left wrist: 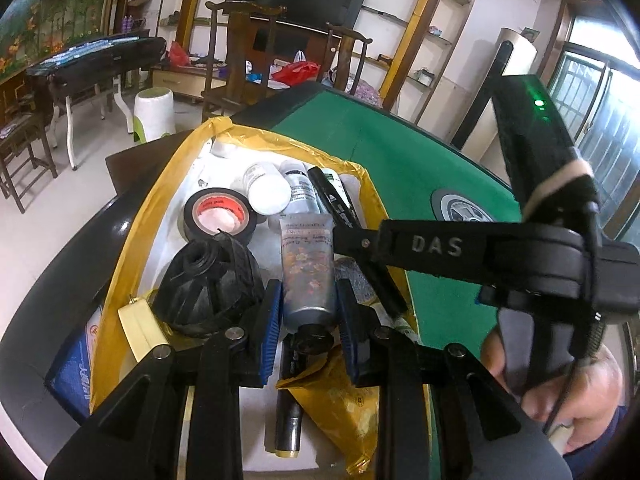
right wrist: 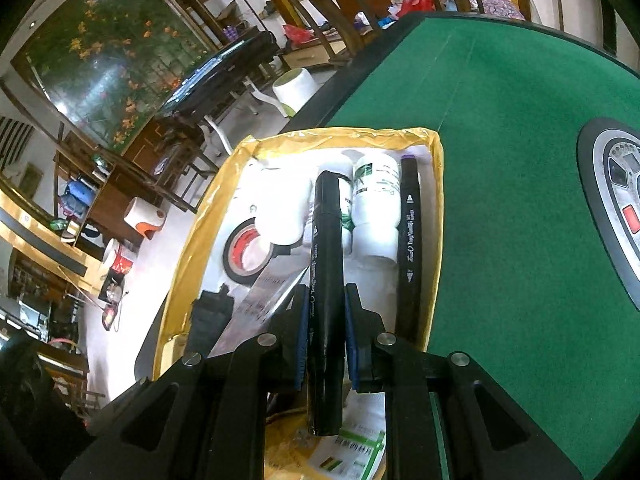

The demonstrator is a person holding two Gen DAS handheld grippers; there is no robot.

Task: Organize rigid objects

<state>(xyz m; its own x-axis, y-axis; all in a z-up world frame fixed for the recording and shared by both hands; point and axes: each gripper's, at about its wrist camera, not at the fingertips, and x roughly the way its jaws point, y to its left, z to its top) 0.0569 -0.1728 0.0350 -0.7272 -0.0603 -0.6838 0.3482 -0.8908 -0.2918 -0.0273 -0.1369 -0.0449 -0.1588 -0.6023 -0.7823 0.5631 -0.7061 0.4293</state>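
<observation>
A white box with a yellow-taped rim [left wrist: 276,142] [right wrist: 436,200] sits on the green table. My left gripper [left wrist: 308,308] is shut on a silver cream tube [left wrist: 306,264] with a black cap, held over the box. My right gripper [right wrist: 326,300] is shut on a black marker [right wrist: 326,260], also above the box. In the left wrist view the right gripper [left wrist: 352,238] reaches in from the right with the marker [left wrist: 328,196]. A second black marker [right wrist: 410,232] lies along the box's right wall. Part of the tube [right wrist: 264,300] shows left of my right fingers.
In the box lie a black tape roll [left wrist: 218,214] [right wrist: 248,252], white bottles [left wrist: 266,188] [right wrist: 378,208], a black ribbed object [left wrist: 208,280] and a yellow packet [left wrist: 332,408]. A round metal disc [right wrist: 616,200] is set in the green felt [right wrist: 500,160]. A hand [left wrist: 560,392] holds the right gripper.
</observation>
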